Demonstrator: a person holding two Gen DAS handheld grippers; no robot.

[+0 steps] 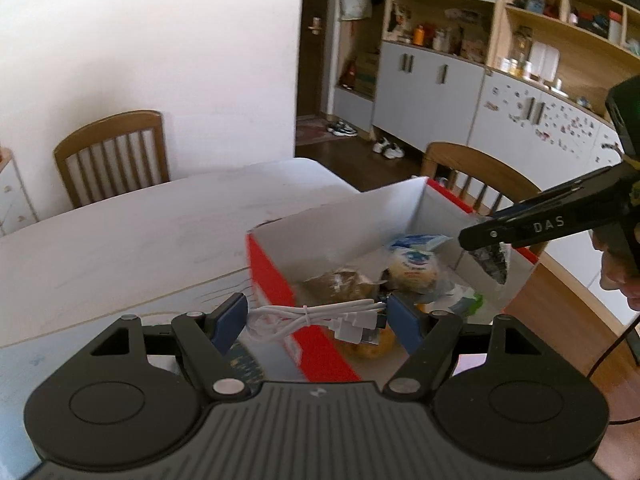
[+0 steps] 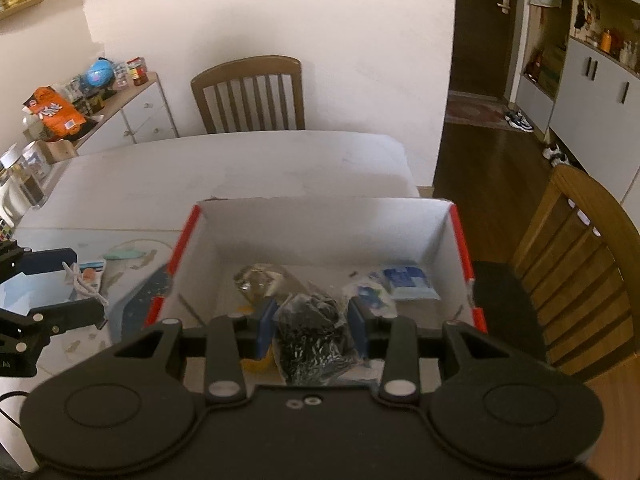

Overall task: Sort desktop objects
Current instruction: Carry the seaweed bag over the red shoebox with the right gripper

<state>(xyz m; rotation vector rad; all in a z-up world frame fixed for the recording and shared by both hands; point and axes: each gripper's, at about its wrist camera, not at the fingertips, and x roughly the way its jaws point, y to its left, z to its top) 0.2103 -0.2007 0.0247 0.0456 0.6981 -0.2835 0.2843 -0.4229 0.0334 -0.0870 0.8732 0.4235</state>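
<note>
A red and white cardboard box (image 1: 344, 224) (image 2: 320, 232) stands on the table and holds wrapped snacks: a brown bun (image 1: 340, 284), a round white and blue pack (image 1: 412, 268) and a blue and white packet (image 2: 408, 282). My left gripper (image 1: 316, 318) is shut on a coiled white cable (image 1: 304, 316), just over the box's near red wall. My right gripper (image 2: 312, 320) is shut on a clear bag of small black items (image 2: 312, 344), above the inside of the box. In the left wrist view the right gripper (image 1: 480, 236) hangs over the box's right side with that bag (image 1: 494, 260).
The white table (image 2: 240, 168) stretches beyond the box, with a chair (image 2: 248, 96) behind it and another chair (image 2: 580, 260) at the right. A patterned mat (image 2: 132, 268) with small items lies left of the box. A hand (image 1: 616, 276) shows at the right edge.
</note>
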